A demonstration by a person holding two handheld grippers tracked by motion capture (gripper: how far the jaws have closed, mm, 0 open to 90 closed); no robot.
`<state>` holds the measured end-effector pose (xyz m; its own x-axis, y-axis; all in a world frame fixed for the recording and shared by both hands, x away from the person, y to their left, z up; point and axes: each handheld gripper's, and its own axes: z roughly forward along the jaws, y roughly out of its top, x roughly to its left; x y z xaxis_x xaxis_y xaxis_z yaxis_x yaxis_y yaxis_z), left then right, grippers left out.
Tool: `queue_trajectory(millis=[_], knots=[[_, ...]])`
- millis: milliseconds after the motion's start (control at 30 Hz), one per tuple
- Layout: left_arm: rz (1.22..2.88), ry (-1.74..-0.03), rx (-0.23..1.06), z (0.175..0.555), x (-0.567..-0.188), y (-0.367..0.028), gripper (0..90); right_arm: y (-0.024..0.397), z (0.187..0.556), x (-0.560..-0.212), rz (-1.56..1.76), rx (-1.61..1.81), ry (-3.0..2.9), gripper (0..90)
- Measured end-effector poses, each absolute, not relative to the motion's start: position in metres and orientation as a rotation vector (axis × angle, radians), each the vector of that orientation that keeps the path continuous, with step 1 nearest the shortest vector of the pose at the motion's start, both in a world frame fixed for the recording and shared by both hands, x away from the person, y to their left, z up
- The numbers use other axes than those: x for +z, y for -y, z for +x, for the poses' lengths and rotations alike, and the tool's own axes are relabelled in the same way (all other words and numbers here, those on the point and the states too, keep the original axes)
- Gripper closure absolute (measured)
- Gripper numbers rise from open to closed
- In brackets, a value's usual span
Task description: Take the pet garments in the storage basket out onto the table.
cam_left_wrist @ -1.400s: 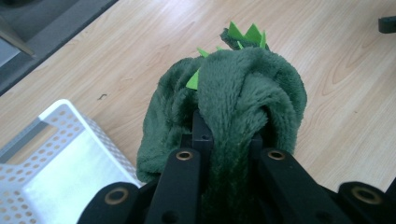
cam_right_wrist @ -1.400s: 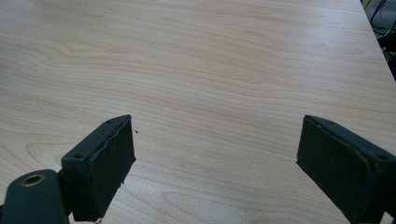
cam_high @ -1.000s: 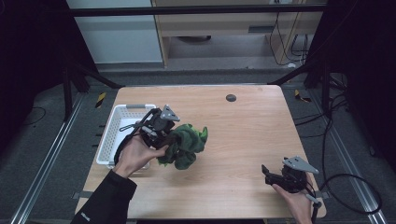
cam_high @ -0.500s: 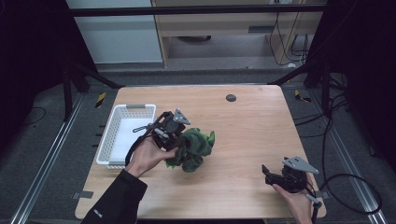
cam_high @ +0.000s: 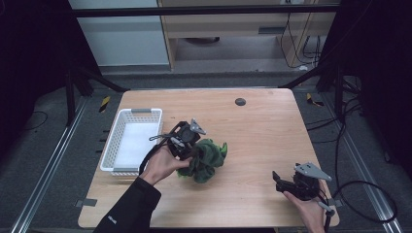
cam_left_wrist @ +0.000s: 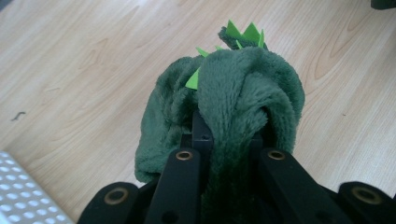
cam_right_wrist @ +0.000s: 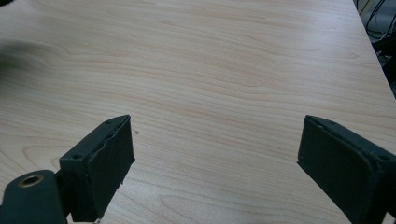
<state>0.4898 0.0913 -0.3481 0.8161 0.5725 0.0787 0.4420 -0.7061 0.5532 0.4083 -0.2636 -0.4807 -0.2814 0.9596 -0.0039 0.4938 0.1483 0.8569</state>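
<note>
At the left of the tabletop (cam_high: 252, 126) sits a white basket (cam_high: 130, 141); just right of it the left hand-held gripper (cam_high: 190, 151) is clamped on a green plush toy (cam_high: 208, 160), which could slip free if only loose fur is pinched; far right, the right hand-held gripper (cam_high: 282, 182) rests with jaws apart, holding nothing.

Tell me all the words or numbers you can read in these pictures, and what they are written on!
There are none that can be read.
A tiny pale mark on the person's dark sleeve is too small and blurred to read.
The green plush toy, the white basket, the wooden table, the left gripper and the right gripper show no lettering.
</note>
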Motion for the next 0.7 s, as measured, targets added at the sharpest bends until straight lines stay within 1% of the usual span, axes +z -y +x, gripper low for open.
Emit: queue_trajectory(millis=[500, 700], knots=[[2.520, -0.731, 0.276, 0.492, -0.382, -0.073, 81.5, 0.264, 0.409, -0.481, 1.381, 1.041, -1.852, 10.4], [2.526, -0.735, 0.253, 0.495, -0.392, -0.068, 77.8, 0.264, 0.409, -0.481, 1.383, 1.041, -1.853, 10.4]])
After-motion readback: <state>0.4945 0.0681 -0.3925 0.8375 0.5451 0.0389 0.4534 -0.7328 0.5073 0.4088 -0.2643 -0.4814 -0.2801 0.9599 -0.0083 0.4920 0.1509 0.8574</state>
